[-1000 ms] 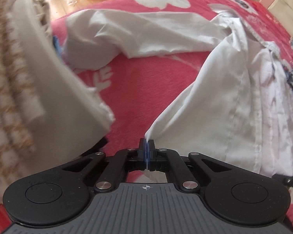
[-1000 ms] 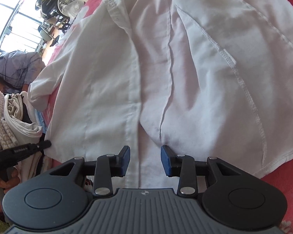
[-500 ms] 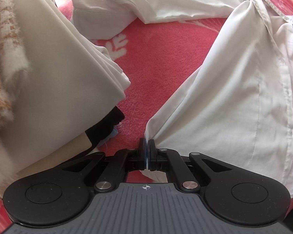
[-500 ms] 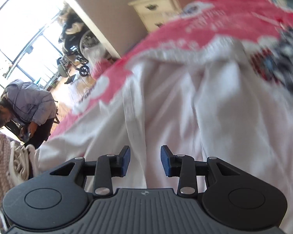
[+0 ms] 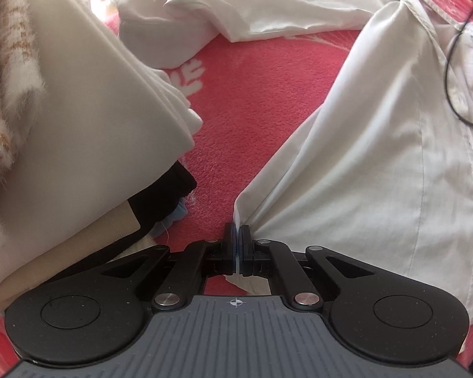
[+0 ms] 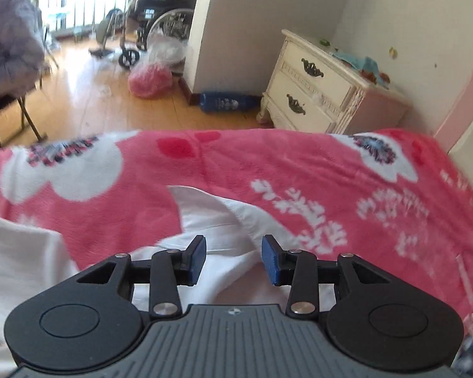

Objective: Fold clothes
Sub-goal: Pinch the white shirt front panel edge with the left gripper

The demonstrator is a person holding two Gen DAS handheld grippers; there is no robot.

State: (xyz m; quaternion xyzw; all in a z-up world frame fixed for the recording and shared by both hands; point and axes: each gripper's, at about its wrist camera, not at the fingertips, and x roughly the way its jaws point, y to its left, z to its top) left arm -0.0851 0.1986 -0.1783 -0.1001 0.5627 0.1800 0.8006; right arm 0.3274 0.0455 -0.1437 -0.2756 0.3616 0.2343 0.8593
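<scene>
Left wrist view: left gripper (image 5: 236, 236) clamping tight on a bottom corner of the white shirt (image 5: 378, 163), spreading away to the right over the red blanket (image 5: 268, 94), one sleeve (image 5: 268, 15) lying crumpled across the top. Sitting just to the left, a stack of folded clothes (image 5: 88, 110) (cream on top, black and beige underneath). Right wrist view: right gripper (image 6: 233, 260) hanging over the shirt's collar (image 6: 217, 217), jaws apart and just widening, gripping nothing, pads (image 6: 196, 260) clear of the cloth. Standing beyond the bed, a white nightstand (image 6: 315, 85).
</scene>
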